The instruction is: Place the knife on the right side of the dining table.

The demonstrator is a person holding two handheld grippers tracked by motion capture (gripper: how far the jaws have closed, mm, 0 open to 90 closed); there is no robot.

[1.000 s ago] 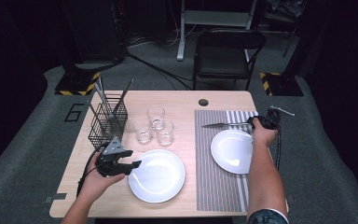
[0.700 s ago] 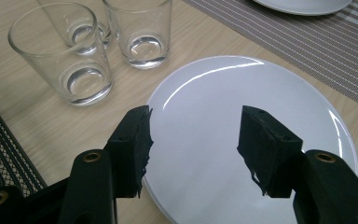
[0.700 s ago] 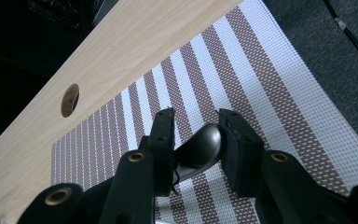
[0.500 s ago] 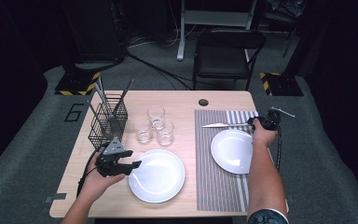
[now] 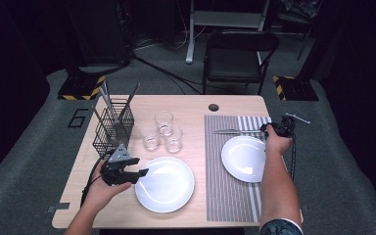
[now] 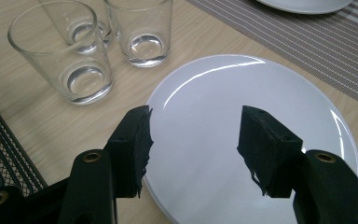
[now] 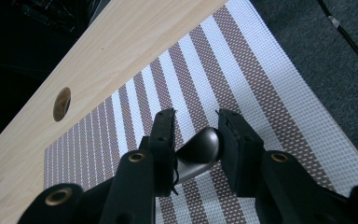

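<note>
My left gripper hovers open over the left edge of a white plate near the table's front, with nothing between its jaws. My right gripper sits at the far right of the striped placemat, shut on the rounded metal handle of a knife. The knife lies along the mat with its tip pointing left. A second white plate rests on the mat just in front of the knife.
Three empty glasses stand close behind the left plate. A black wire basket holding several utensils stands at the table's left. A round hole is near the far edge. A chair stands beyond the table.
</note>
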